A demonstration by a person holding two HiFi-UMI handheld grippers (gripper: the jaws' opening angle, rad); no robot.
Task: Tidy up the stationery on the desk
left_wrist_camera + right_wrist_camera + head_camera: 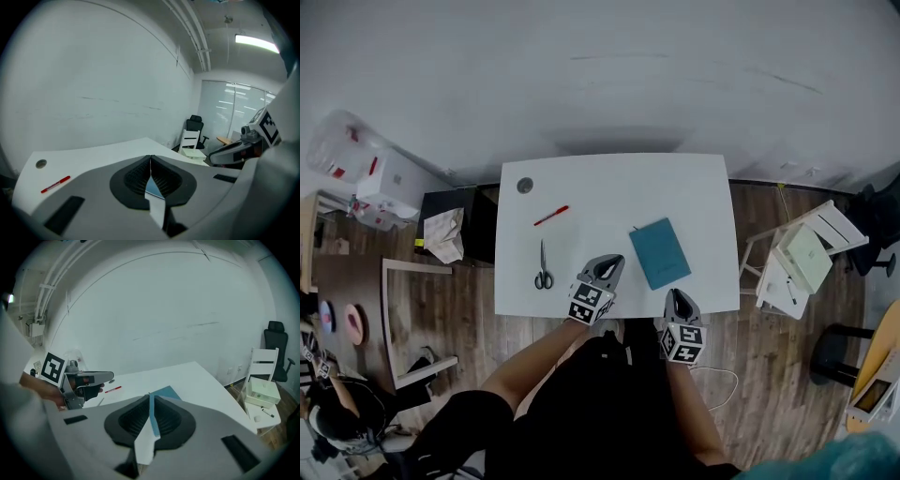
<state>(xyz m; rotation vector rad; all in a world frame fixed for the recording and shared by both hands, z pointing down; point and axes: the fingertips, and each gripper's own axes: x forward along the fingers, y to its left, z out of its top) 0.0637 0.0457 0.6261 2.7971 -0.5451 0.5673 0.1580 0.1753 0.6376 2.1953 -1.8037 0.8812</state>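
While both claws hung low over the near edge of the white desk (pixel 712 187), the head view showed 3 loose items, best placed from the teal notebook (pixel 660 252). Its long axis ran away from the person, slightly slanted. The left gripper (pixel 611 263) sat just left of the notebook's near-left corner. The right gripper (pixel 675 298) sat just on its near side, at the desk's edge. The scissors (pixel 544 267) lay well left of the notebook with their handles toward the person. The red pen (pixel 550 216) lay left of the notebook and farther off, at a slant.

From the left gripper view, its jaws were pressed together on nothing. A sliver of the notebook showed beyond them, and the pen (pixel 55 184) lay far to the left.

From the right gripper view, its jaws stood all but closed and empty. The notebook (pixel 167 391) lay straight ahead of them, with its near edge toward the tips.

By my reading, the right hand was nearer the notebook and the left nearer the scissors and pen. Bare desk beyond and to the right of the notebook left room to move.
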